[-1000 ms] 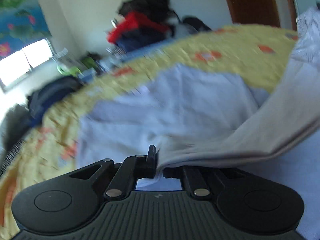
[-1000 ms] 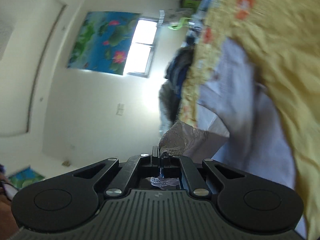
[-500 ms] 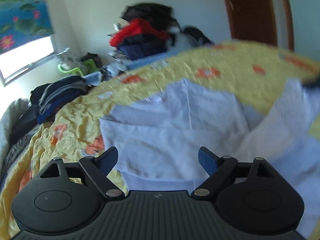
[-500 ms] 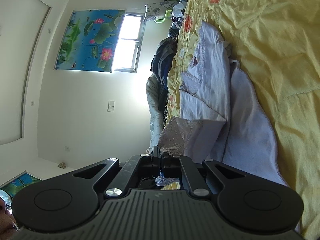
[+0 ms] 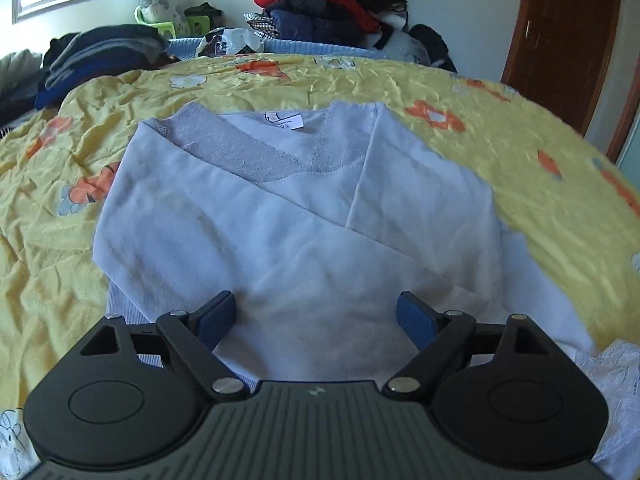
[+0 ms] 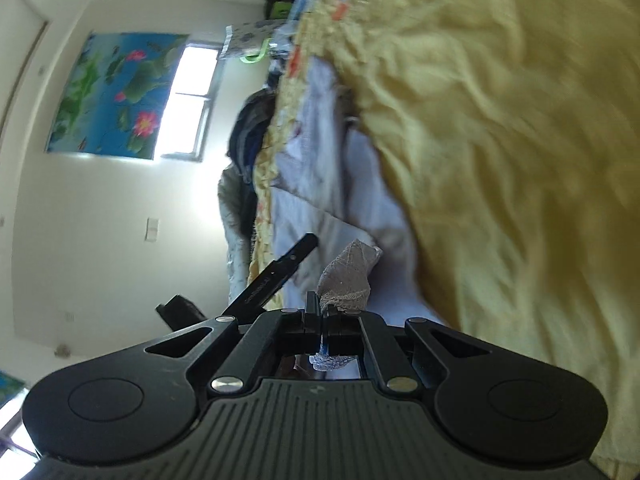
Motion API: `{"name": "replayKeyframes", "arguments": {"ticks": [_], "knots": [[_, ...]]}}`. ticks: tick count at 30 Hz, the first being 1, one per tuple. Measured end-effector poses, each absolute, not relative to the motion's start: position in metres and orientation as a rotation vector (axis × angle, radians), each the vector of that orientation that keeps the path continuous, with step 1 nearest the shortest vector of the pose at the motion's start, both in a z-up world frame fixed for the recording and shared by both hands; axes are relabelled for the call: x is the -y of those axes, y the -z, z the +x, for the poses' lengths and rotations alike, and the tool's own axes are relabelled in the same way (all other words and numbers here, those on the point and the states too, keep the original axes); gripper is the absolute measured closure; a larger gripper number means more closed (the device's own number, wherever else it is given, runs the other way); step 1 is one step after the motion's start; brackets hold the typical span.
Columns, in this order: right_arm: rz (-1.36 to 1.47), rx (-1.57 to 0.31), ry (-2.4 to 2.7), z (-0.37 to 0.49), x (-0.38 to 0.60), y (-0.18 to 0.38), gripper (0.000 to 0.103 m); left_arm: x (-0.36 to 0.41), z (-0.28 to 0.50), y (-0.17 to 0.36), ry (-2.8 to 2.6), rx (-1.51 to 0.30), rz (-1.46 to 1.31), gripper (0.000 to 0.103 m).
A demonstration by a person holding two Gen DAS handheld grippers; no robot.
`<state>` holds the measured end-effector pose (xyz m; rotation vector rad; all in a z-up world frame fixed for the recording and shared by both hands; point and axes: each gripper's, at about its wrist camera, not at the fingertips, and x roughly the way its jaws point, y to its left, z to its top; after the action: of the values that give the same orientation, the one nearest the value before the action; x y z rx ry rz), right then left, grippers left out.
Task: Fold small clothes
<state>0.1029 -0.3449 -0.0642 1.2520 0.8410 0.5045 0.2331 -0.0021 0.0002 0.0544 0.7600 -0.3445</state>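
Observation:
A pale lavender top [image 5: 288,216] with a lace neckline lies on the yellow flowered bedspread [image 5: 520,160], both sleeves folded across its front. My left gripper [image 5: 316,316] is open and empty just above its lower part. In the right wrist view the top [image 6: 320,208] lies along the bed, seen sideways. My right gripper [image 6: 322,312] is shut on a lace cuff [image 6: 348,276] of the top, low over the bed. The left gripper's fingers [image 6: 280,272] show beside it.
Piles of dark and red clothes [image 5: 320,8] sit behind the bed, with more folded clothes [image 5: 96,56] at the far left. A wooden door [image 5: 560,48] stands at the right. A window [image 6: 188,100] and a flower picture [image 6: 116,92] are on the wall.
My left gripper has opened and let go of the sleeve, which now lies folded across the top. My right gripper stays shut on the lace cuff and has swung lower.

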Motion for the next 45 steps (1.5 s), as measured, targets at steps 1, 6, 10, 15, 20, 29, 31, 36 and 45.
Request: {"name": "replayKeyframes", "arguments": {"ticks": [1,6,10,15,20,29,31,36,45], "knots": [[1.276,-0.859,-0.492,0.101,0.345,0.071,0.096,0.003,0.233,0.0,0.346,-0.762,0.063,0.015],[1.252,-0.887,-0.42,0.094,0.341,0.082,0.096,0.005,0.233,0.0,0.332,-0.739,0.11,0.013],[1.238,-0.94,-0.397,0.093,0.34,0.089,0.093,0.01,0.223,-0.001,0.297,-0.689,0.134,0.013],[1.178,-0.931,-0.405,0.076,0.348,0.071,0.061,0.002,0.195,-0.031,0.256,-0.626,0.084,0.014],[1.101,-0.787,-0.358,0.076,0.378,0.04,0.053,0.035,0.131,-0.058,0.427,-0.543,0.106,0.014],[1.124,-0.912,-0.529,0.087,0.361,0.044,0.051,0.036,0.082,-0.02,0.453,-0.743,-0.333,0.013],[1.149,-0.932,-0.569,0.082,0.354,0.05,0.051,0.028,0.077,-0.017,0.421,-0.742,-0.366,0.013],[1.12,-1.003,-0.528,0.086,0.34,0.06,0.034,0.028,0.077,-0.02,0.432,-0.775,-0.335,0.013],[1.141,-0.917,-0.63,0.089,0.352,0.035,0.038,0.023,0.082,-0.029,0.443,-0.748,-0.417,0.013]]}}
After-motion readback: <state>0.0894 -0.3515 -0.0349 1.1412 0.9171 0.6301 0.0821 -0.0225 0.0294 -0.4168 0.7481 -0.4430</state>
